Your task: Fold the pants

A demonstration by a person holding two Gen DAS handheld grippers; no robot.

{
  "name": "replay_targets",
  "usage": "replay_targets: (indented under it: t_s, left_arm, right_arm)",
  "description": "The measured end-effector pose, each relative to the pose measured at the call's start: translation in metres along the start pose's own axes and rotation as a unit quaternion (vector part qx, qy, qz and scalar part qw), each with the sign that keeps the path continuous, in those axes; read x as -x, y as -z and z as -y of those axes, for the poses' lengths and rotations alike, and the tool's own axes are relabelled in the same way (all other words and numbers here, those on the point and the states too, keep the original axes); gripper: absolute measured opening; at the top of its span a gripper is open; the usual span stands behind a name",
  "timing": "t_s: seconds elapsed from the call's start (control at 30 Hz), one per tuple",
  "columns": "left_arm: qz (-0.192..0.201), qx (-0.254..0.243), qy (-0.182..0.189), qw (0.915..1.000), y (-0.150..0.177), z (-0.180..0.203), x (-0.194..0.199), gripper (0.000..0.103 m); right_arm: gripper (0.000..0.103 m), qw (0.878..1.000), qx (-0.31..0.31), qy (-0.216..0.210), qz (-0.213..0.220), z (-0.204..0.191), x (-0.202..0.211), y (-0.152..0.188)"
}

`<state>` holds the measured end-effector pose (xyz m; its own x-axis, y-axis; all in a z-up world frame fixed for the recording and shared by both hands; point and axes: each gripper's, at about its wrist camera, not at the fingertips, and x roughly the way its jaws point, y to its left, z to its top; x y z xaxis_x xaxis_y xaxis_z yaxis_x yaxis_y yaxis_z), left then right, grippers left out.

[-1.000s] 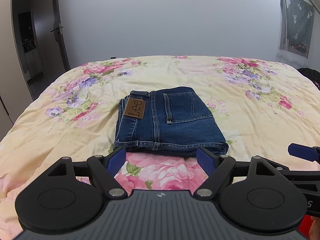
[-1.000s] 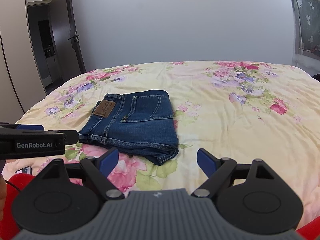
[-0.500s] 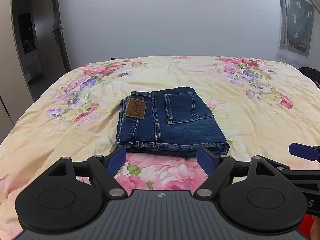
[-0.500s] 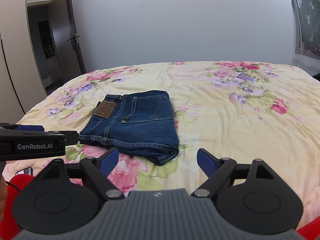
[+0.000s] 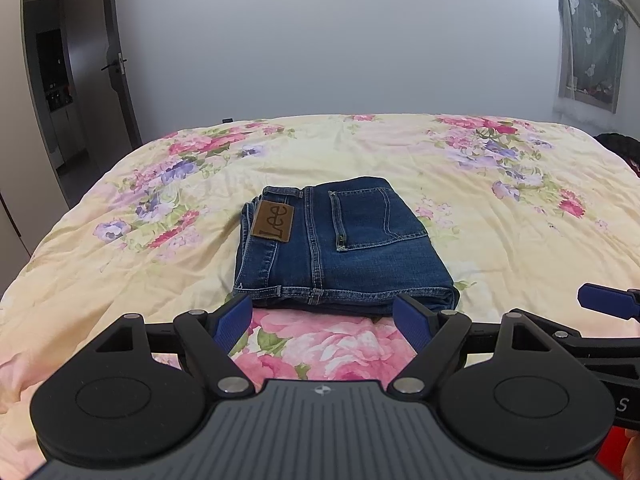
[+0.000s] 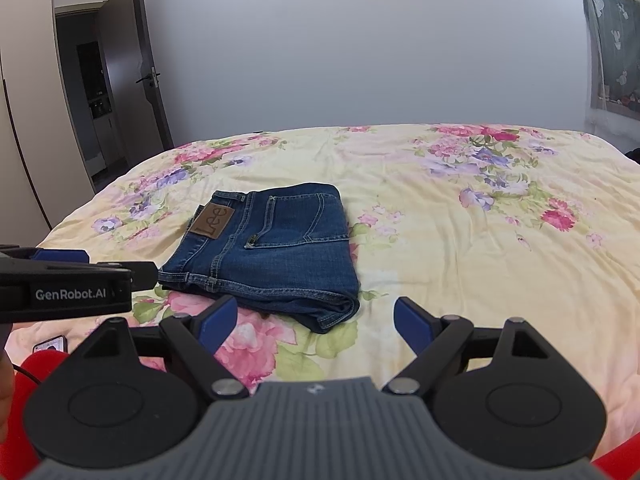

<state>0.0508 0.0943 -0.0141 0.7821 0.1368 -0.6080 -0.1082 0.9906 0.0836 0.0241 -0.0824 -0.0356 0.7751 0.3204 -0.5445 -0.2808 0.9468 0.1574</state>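
Observation:
Blue jeans [image 5: 340, 248] lie folded into a compact rectangle on the floral bedspread [image 5: 500, 240], brown Lee patch and back pocket facing up. They also show in the right wrist view [image 6: 272, 256]. My left gripper [image 5: 324, 320] is open and empty, just short of the jeans' near edge. My right gripper [image 6: 316, 320] is open and empty, near the jeans' front right corner. Neither touches the jeans. The left gripper's side [image 6: 72, 284] shows at the left of the right wrist view.
The bed fills the view, with a grey wall behind it. An open dark door [image 5: 116, 92] stands at the far left. A curtained window [image 5: 592, 44] is at the far right. A dark item [image 5: 620, 148] lies at the bed's right edge.
Both grippers stay open and nearly still. The jeans sit very slightly lower in the views; nothing was grasped or released.

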Motion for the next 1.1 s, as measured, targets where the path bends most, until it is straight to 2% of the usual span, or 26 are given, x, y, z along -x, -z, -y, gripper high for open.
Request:
replay_targets:
  t_s: [1.1]
  left_arm:
    - [0.000,0.003,0.000,1.0000,-0.0015,-0.0016,0.0029,0.094]
  right_arm:
    - [0.082,1.000,0.000,-0.005,-0.001,-0.0019,0.0038,-0.0013]
